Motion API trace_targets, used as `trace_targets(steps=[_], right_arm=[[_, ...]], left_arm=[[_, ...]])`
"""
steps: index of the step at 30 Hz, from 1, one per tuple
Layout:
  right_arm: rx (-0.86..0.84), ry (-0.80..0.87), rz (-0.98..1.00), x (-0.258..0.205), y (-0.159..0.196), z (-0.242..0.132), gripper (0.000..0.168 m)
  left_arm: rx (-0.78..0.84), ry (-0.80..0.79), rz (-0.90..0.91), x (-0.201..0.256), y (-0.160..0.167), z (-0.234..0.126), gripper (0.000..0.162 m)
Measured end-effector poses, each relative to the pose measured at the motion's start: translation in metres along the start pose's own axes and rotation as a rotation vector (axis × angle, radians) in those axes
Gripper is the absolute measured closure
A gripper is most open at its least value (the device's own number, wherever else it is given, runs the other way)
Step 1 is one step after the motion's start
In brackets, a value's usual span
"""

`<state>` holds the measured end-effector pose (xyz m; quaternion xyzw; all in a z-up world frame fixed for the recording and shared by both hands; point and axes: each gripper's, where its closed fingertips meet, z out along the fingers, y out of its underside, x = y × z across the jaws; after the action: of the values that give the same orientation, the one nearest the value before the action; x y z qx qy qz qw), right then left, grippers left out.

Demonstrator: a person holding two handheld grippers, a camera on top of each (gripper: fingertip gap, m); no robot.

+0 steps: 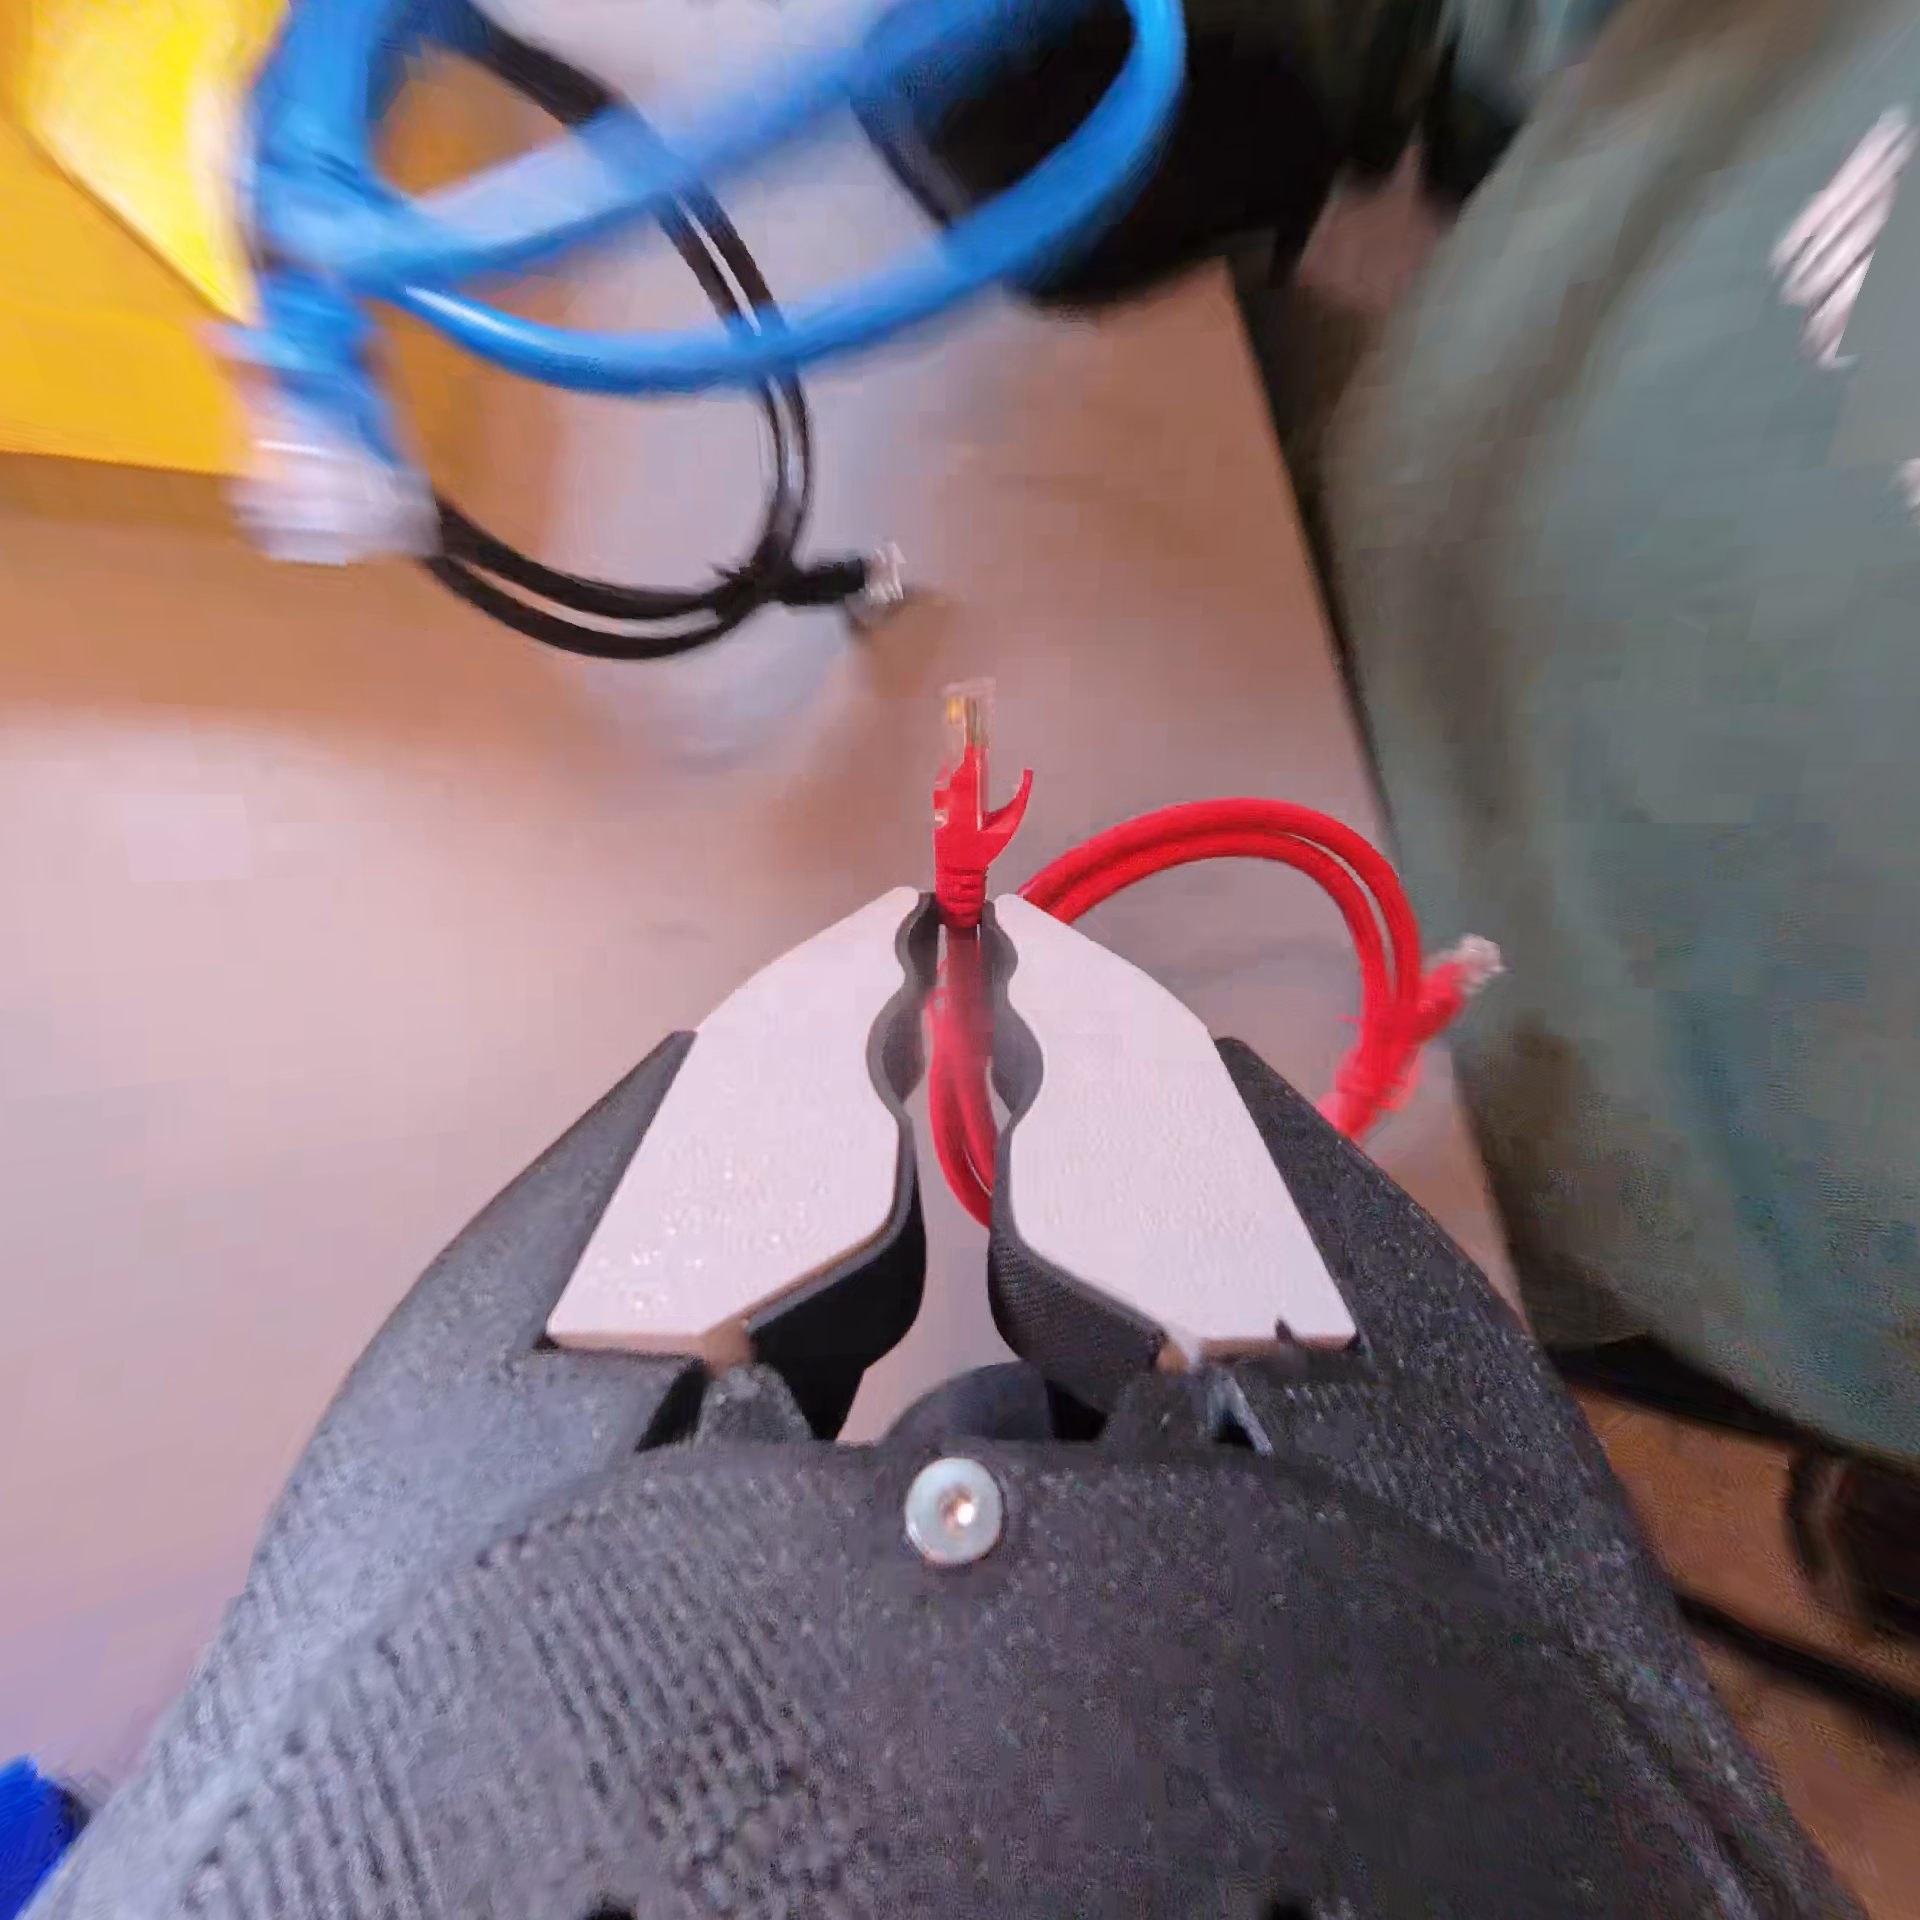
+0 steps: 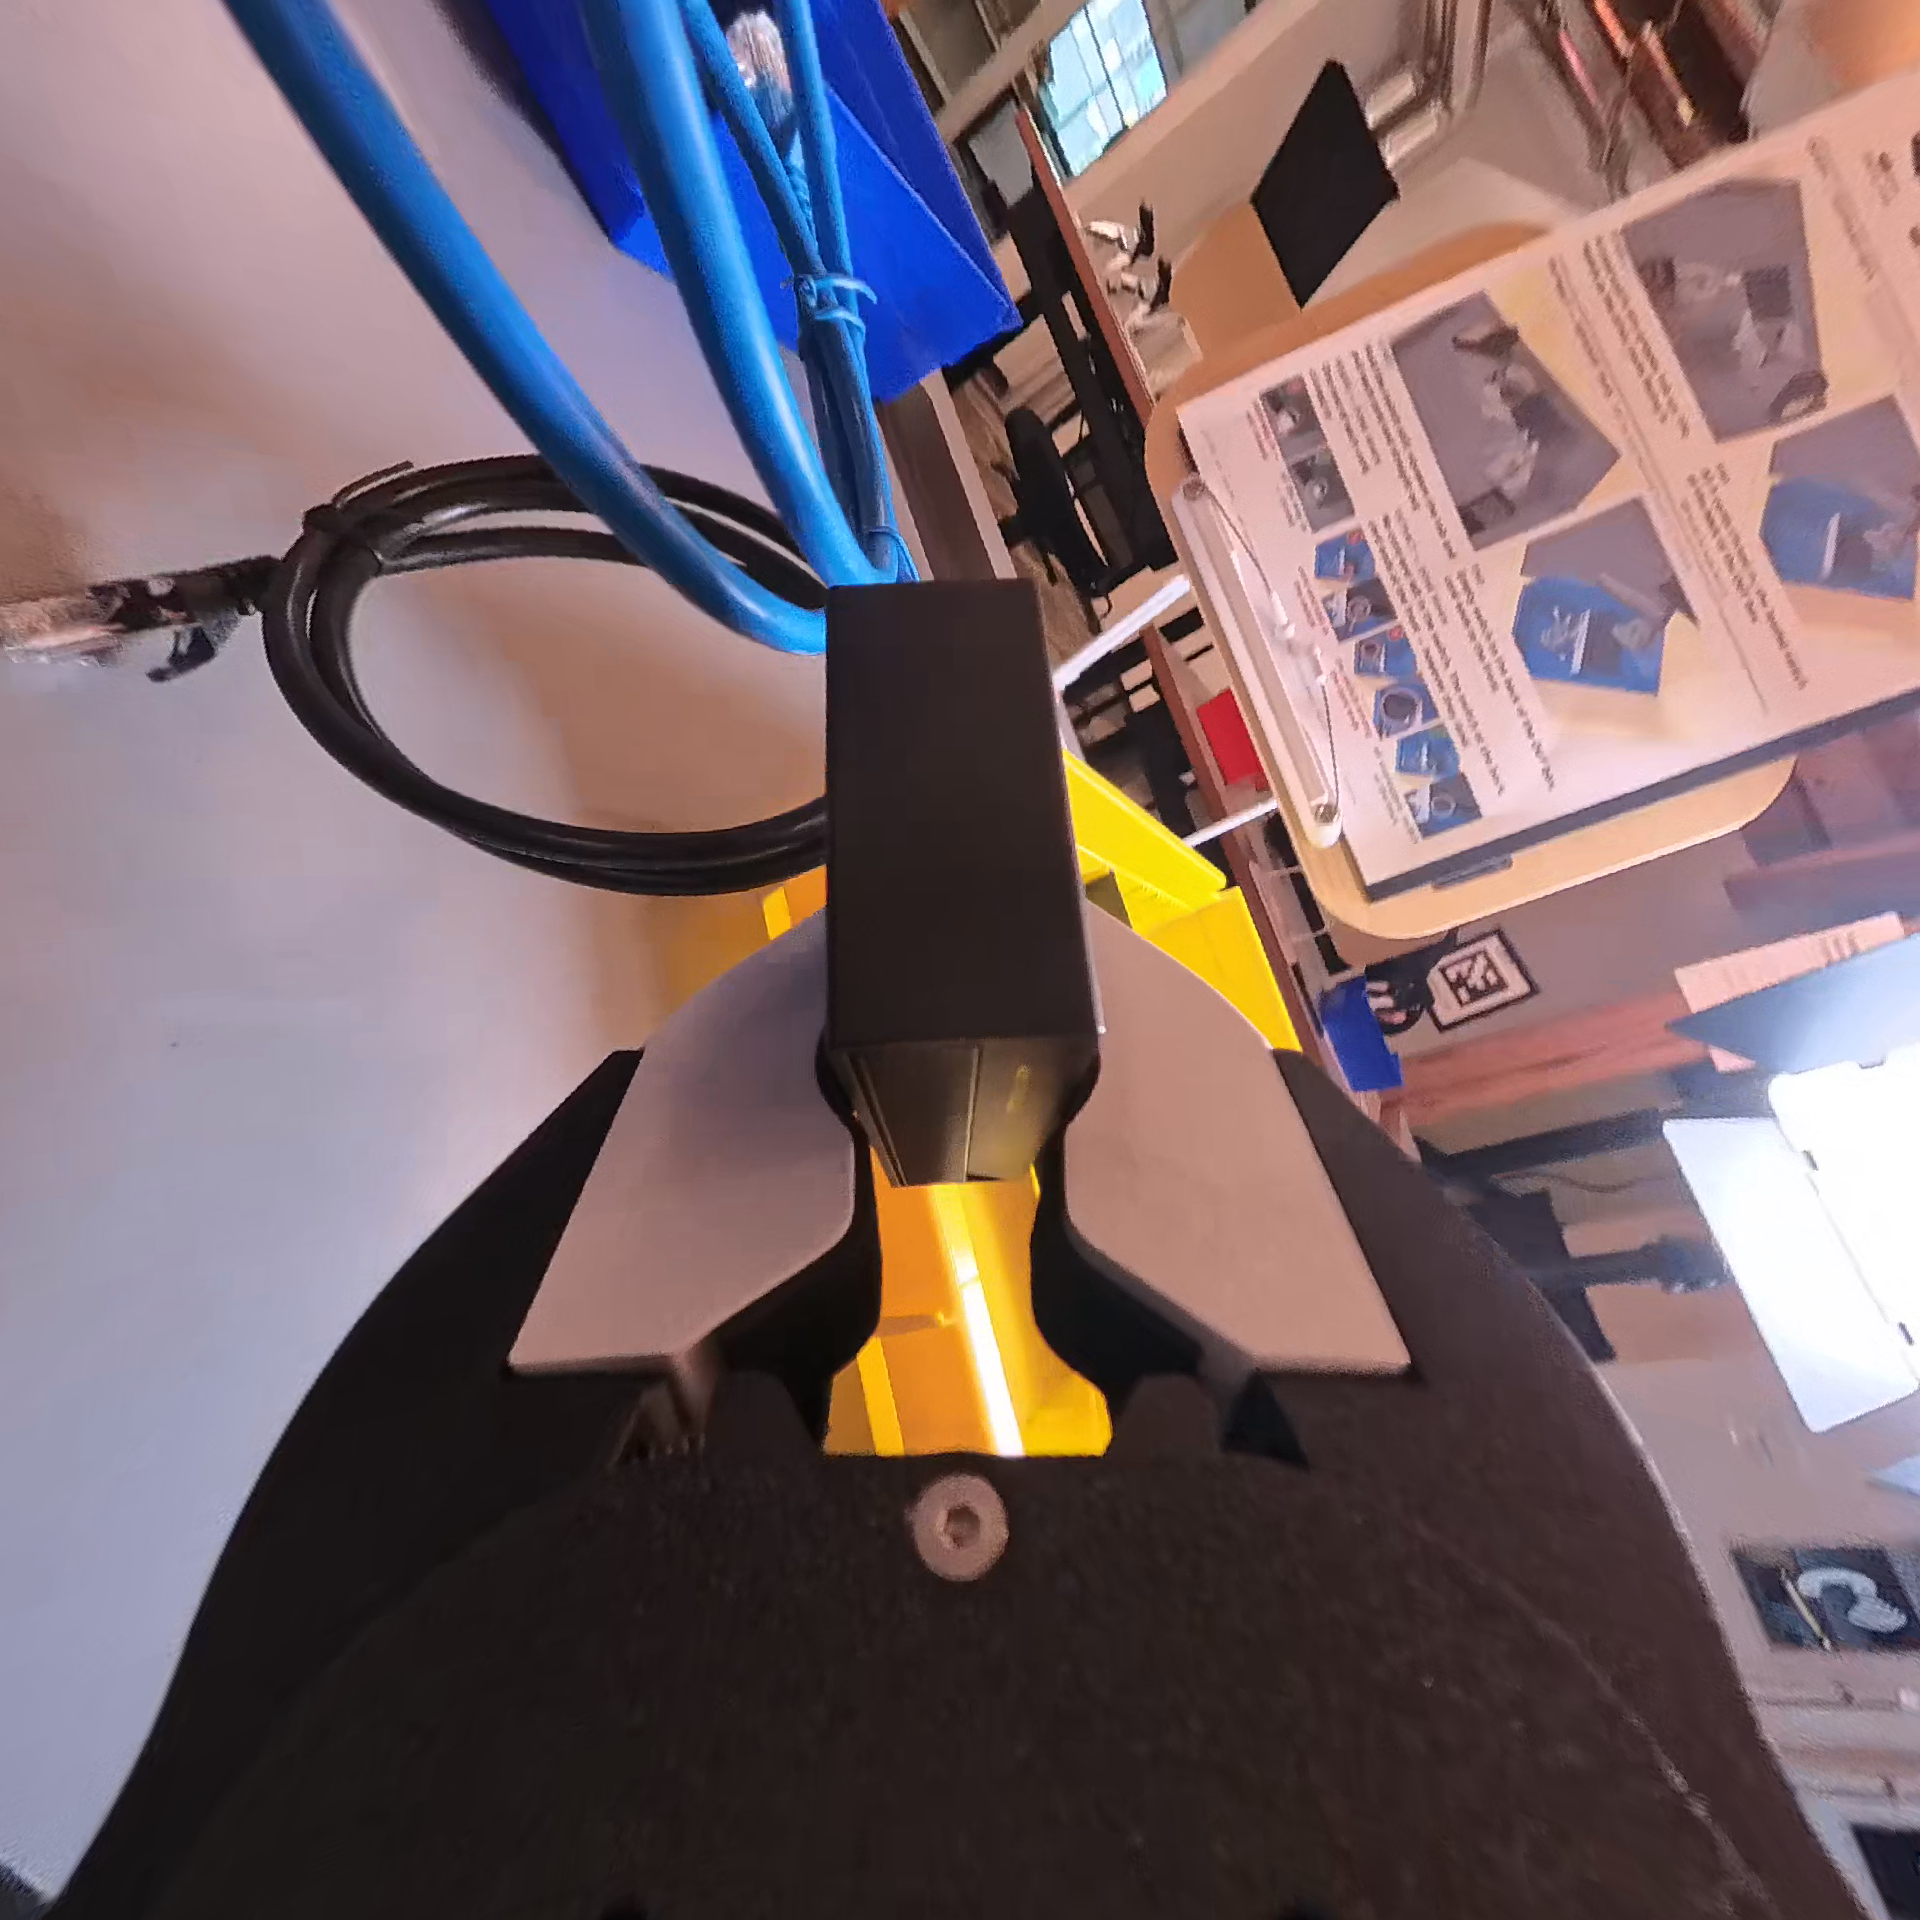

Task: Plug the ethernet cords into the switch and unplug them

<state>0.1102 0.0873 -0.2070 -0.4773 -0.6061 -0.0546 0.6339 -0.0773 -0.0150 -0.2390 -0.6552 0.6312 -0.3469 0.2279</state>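
Note:
My left gripper (image 1: 958,902) is shut on a red ethernet cord (image 1: 1340,883) just behind its plug (image 1: 968,800), which points forward above the light table. The cord's loop and second plug (image 1: 1455,977) hang to the right. My right gripper (image 2: 961,1029) is shut on a black box-shaped switch (image 2: 945,821) and holds it lifted. A blue cord (image 2: 582,395) and a black cord (image 2: 436,727) run into the switch's far end. Both also show blurred in the left wrist view, the blue cord (image 1: 675,332) above the black cord (image 1: 623,613).
A yellow bin (image 2: 1174,894) sits below the switch and shows at the top left of the left wrist view (image 1: 114,260). A blue bin (image 2: 914,260) stands farther off. A person's green clothing (image 1: 1662,727) fills the right. A clipboard with printed pages (image 2: 1579,499) hangs at the right.

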Motion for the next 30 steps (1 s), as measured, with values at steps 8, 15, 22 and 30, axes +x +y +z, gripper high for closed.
trace_targets(steps=[8,15,22,30], right_arm=[[0.054,-0.018,-0.283,-0.031,-0.027,0.011,0.138],[0.14,-0.049,-0.385,-0.062,-0.056,0.014,0.138],[0.16,-0.104,-0.44,-0.082,-0.058,0.015,0.138],[0.123,-0.174,-0.437,-0.094,-0.045,0.018,0.138]], left_arm=[[0.206,0.266,-0.307,0.02,-0.073,-0.032,0.154],[-0.087,0.373,-0.405,0.019,-0.06,0.046,0.154],[-0.132,0.415,-0.447,0.018,-0.048,0.076,0.154],[-0.055,0.029,-0.234,0.006,-0.035,0.09,0.147]])
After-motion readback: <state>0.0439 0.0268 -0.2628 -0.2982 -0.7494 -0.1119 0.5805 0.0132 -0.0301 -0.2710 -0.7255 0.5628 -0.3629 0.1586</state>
